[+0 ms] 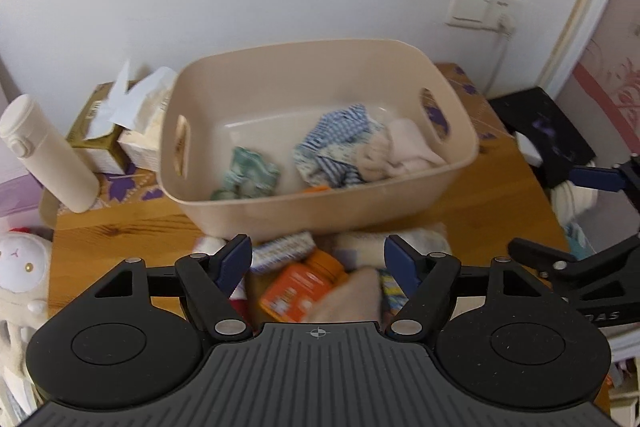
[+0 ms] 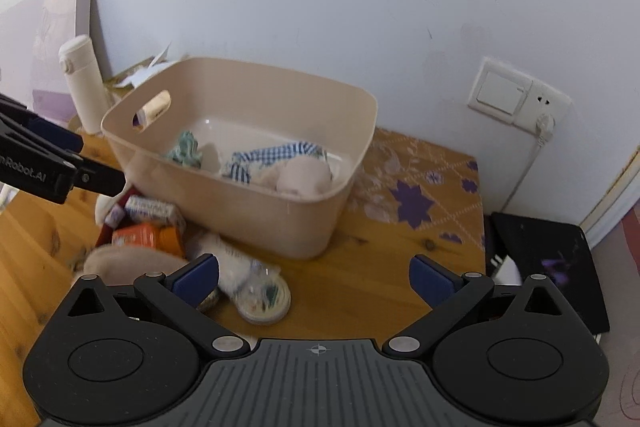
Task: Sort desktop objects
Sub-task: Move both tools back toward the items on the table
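Your left gripper (image 1: 318,259) and right gripper (image 2: 314,277) both gape wide and empty above the clutter before the beige bin (image 1: 404,195). Pick one item, the orange bottle (image 1: 304,287), centre it between the pads, then close.

Wall switch plate (image 2: 505,93) above a black mat (image 2: 548,259).

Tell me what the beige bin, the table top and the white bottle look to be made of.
Beige bin: likely moulded plastic, smooth matt walls, cut-out handles, rounded corners.
Table top: wood or wood veneer, glossy, with visible grain and knots.
White bottle: smooth cream shell with a flip-lid catch; plastic or coated metal, cannot tell.
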`<action>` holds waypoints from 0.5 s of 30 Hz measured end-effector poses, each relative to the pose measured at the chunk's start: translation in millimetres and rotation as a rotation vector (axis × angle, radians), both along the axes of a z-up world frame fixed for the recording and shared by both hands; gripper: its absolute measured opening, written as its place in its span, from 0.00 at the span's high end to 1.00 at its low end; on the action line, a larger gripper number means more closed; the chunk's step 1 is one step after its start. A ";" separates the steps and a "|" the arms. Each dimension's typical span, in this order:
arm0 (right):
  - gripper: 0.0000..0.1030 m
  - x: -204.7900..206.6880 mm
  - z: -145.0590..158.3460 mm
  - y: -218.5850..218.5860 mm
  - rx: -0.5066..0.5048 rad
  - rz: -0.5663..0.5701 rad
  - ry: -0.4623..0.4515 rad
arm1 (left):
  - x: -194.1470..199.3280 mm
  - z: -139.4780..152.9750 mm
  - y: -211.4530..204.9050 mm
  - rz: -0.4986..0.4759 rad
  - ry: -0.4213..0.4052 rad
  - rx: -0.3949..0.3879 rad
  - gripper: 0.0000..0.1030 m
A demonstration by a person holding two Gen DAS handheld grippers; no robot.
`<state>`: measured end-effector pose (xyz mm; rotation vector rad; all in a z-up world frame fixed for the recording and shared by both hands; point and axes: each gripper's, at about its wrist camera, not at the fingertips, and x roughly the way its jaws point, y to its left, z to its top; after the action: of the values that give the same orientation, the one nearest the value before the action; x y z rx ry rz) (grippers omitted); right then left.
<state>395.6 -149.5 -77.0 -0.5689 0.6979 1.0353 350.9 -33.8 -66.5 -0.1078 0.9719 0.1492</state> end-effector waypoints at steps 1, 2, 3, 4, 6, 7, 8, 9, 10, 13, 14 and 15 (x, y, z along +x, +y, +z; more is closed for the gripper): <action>0.00 -1.3 -1.4 -3.5 -0.006 0.001 0.001 | -2.6 -0.6 -4.7 -0.009 0.002 -0.006 0.28; 0.00 -3.0 -3.4 -7.6 -0.012 0.004 0.003 | -4.4 -1.7 -8.9 -0.019 0.006 -0.011 0.28; 0.00 -4.7 -5.4 -11.0 -0.017 0.006 0.006 | -6.9 -2.8 -14.1 -0.030 0.010 -0.015 0.28; 0.00 -6.1 -7.4 -14.0 -0.023 0.009 0.009 | -9.4 -4.5 -19.9 -0.043 0.016 -0.018 0.28; 0.00 -10.3 -13.2 -21.3 -0.041 0.018 0.014 | -13.1 -7.5 -29.1 -0.064 0.025 -0.021 0.28; 0.00 -12.5 -16.0 -25.0 -0.049 0.023 0.016 | -14.5 -9.3 -33.4 -0.074 0.029 -0.022 0.28; 0.00 -14.9 -19.9 -28.7 -0.058 0.027 0.020 | -16.1 -11.5 -38.0 -0.084 0.034 -0.023 0.28; 0.00 -16.2 -23.0 -31.9 -0.065 0.029 0.025 | -17.4 -14.3 -42.8 -0.091 0.040 -0.020 0.28; 0.00 -17.9 -26.7 -35.2 -0.072 0.030 0.032 | -18.0 -17.2 -46.5 -0.095 0.046 -0.016 0.28; 0.00 -21.4 -39.2 -42.9 -0.087 0.022 0.060 | -20.9 -26.1 -53.4 -0.100 0.063 -0.016 0.28; 0.00 -22.1 -43.3 -44.9 -0.089 0.018 0.070 | -22.7 -29.3 -55.2 -0.101 0.067 -0.016 0.28; 0.00 -22.7 -47.2 -46.5 -0.091 0.016 0.078 | -24.5 -31.6 -55.9 -0.103 0.069 -0.013 0.28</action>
<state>372.9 -195.9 -124.3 -0.6162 0.8143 1.0486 326.4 -89.7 -98.1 -0.0645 1.0452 0.0526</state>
